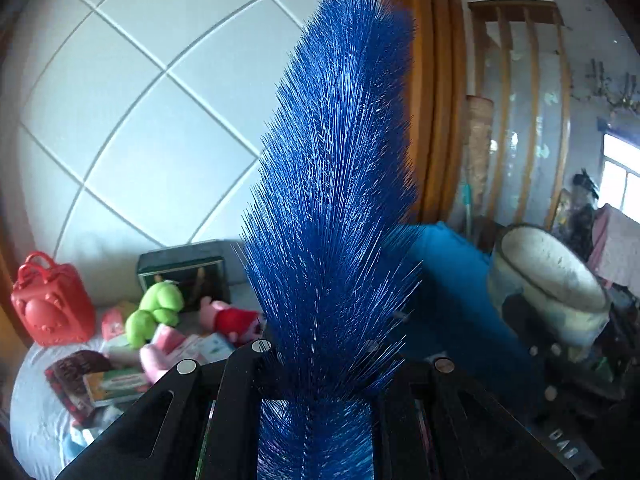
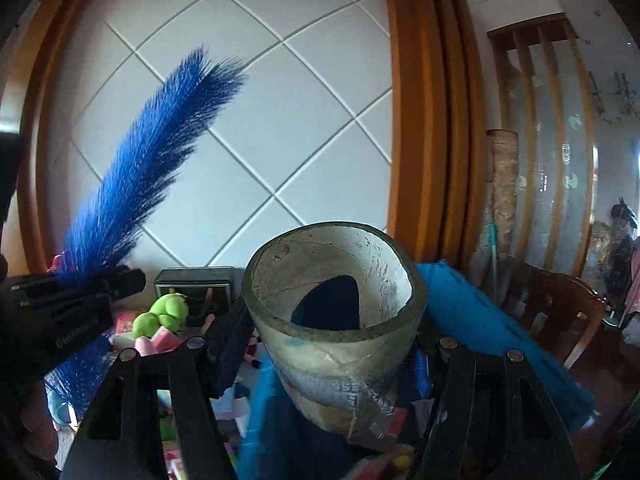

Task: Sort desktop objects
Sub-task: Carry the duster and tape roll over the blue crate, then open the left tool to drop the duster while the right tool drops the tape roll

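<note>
I see one blue brush (image 1: 336, 184) clamped in my left gripper (image 1: 316, 360), one tape roll (image 2: 332, 312) gripped by my right gripper (image 2: 324, 348) (both raised), cluttered table (image 1: 36, 408) below the brush, tiled wall (image 1: 160, 100) behind.

Soft daylight, bright window (image 1: 622, 176) glare, fisheye-warped dark corners

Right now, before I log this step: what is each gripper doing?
Left gripper: closed on the blue bristle brush.
Right gripper: closed on the roll of tape.
</note>
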A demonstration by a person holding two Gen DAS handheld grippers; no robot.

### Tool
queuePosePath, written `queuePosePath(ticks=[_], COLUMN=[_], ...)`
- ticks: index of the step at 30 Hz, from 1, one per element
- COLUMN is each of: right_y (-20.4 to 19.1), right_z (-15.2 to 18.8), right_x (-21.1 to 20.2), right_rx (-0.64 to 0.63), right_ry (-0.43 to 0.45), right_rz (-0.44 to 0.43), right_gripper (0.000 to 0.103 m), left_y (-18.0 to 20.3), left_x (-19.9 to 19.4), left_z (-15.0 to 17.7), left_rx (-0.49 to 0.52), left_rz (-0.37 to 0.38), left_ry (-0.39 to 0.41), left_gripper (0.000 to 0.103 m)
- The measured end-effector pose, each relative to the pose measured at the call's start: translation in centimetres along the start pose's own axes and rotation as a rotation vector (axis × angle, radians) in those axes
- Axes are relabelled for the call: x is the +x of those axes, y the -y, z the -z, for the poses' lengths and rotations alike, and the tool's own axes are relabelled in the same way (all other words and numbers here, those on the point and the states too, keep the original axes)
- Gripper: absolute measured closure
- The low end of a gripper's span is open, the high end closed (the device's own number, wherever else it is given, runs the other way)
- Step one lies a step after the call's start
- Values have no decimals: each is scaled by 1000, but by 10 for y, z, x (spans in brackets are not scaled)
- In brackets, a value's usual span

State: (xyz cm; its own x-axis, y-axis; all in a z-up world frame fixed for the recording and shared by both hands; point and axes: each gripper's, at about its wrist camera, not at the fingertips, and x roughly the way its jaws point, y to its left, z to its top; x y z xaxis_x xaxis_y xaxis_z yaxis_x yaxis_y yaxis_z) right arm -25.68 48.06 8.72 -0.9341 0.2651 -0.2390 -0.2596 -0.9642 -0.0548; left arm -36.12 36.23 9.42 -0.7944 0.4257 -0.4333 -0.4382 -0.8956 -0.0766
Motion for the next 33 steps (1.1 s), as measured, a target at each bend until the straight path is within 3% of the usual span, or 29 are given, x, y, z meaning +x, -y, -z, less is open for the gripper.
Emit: queuePosePath(ticks=[4, 7, 11, 13, 15, 18, 20, 24, 29, 33], right_y=[68, 113, 153, 169, 181, 195, 199, 203, 186, 157], right_z=[1, 15, 41, 56, 66, 71, 72, 66, 62, 56], right_x=[13, 40, 69, 79, 88, 106, 111, 109, 83, 48], right_rx=[-16, -16, -17, 2, 19, 34, 37, 54, 64, 61], right_ry=[-57, -138, -265, -305, -332, -359, -368, -339, -301, -256], right_rz=[40, 38, 22, -9, -33, -54, -65, -72, -79, -96], right_gripper=[38, 38, 38, 38, 38, 37, 35, 9, 0, 0], left_y=[66, 118, 164, 175, 178, 177, 172, 154, 122, 88], left_x=[38, 65, 102, 118, 124, 128, 122, 102, 60, 11], left_z=[-18, -20, 1, 8, 14, 21, 23, 25, 30, 44], left_rx=[-59, -75, -43, -17, -5, 8, 11, 2, -19, -25], left_rz=[81, 98, 19, -8, -48, -100, -114, -140, -163, -208], left_ry=[-88, -183, -294, -320, -315, -302, -286, -246, -171, -103], left_gripper=[92, 92, 89, 80, 54, 28, 25, 21, 19, 18])
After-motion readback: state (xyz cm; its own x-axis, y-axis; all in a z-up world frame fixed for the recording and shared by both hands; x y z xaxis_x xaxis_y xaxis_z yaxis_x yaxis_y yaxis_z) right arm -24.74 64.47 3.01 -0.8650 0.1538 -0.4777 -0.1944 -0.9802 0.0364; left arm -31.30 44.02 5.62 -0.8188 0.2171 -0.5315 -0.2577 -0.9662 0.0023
